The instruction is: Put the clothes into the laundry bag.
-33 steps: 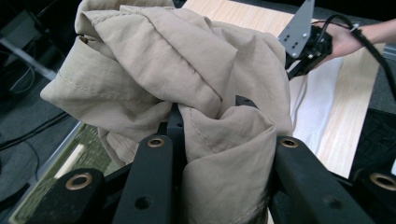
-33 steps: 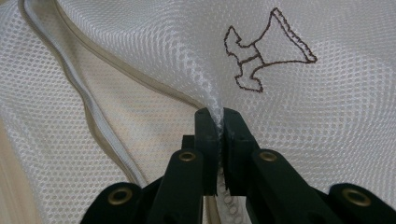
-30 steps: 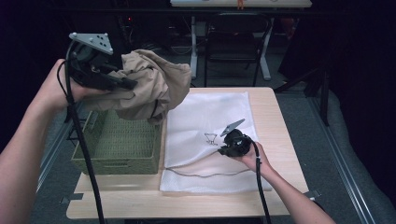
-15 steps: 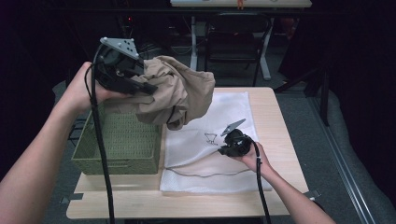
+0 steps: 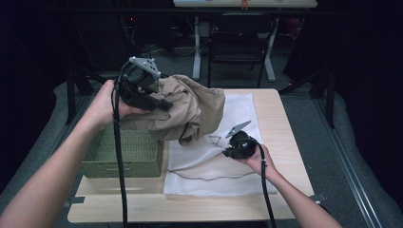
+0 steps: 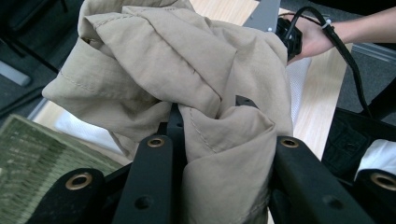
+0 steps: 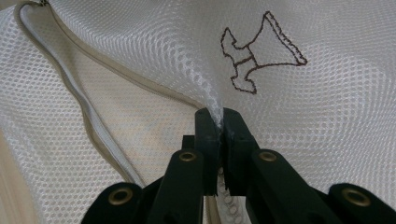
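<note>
We hold a bunched-up tan cloth [image 5: 190, 111] in the left gripper [image 5: 159, 102], and its tongs are pinching a thick fold of it, as the left gripper view shows [image 6: 219, 154]. The cloth hangs in the air over the near edge of the white mesh laundry bag [image 5: 223, 166], just beside the green woven basket [image 5: 123, 154]. Our right gripper [image 5: 234, 148] has its tongs pressed together on a bit of the mesh, and in the right gripper view the net puckers up into the tips [image 7: 217, 122] near a small stitched picture [image 7: 259, 53]. We think the job now is to put the cloth into the bag. To do it well, we should lift the top layer of mesh high with the right gripper so the mouth gapes wide, then bring the cloth down low and push it in past the zipper [image 7: 84, 107]. We should keep a firm pinch on both until the cloth is well inside. The cloth is big and floppy, so loose parts could catch on the zipper edge or spill onto the wooden table [image 5: 285, 123]. The basket sits very near on the left side, and a hanging corner could drag on it. The black cable [image 5: 119, 161] from the left gripper trails down over the basket too. We cannot tell from here how wide the bag's mouth is.
</note>
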The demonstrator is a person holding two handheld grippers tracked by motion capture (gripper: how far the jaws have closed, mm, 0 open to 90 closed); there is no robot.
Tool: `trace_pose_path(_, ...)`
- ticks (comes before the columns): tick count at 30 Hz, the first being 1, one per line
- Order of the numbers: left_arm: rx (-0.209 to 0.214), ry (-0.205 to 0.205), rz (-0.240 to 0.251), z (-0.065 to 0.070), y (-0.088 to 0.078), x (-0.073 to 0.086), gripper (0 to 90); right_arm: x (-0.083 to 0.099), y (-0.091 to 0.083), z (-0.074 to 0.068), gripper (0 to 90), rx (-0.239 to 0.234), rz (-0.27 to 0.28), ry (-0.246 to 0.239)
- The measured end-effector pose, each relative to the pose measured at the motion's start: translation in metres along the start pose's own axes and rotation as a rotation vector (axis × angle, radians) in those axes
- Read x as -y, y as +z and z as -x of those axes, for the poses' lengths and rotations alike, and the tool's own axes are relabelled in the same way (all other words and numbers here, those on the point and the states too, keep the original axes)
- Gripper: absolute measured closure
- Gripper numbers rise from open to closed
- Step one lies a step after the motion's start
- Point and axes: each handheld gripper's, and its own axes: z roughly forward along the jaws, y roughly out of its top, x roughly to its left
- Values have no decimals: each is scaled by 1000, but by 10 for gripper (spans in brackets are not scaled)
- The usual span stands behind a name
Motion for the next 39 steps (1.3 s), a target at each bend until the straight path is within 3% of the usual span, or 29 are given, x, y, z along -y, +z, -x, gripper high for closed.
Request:
trace_pose_path(13,8,-86,-8,3,14,22,710,-1,0,-1,868,12,-8,11)
trace_pose_path(18,12,-106,-28,7,22,29,711,-1,3,-1,868,17,-13,32)
trace_pose_path(23,24,-115,-56,14,34,35,712,-2,4,1,870,27,-14,25)
trace_pose_path(25,41,-115,-86,21,47,40,713,-2,4,2,872,31,-14,38)
trace_pose_path(31,72,-143,-116,35,77,54,714,-2,2,5,877,36,-2,86)
trace_pose_path(33,81,-133,-142,45,91,60,714,-1,0,6,877,30,10,112)
trace_pose_path(36,95,-130,-172,55,109,67,714,-1,-1,7,877,30,14,100)
trace_pose_path(39,122,-153,-176,62,129,74,715,-3,0,2,877,34,6,110)
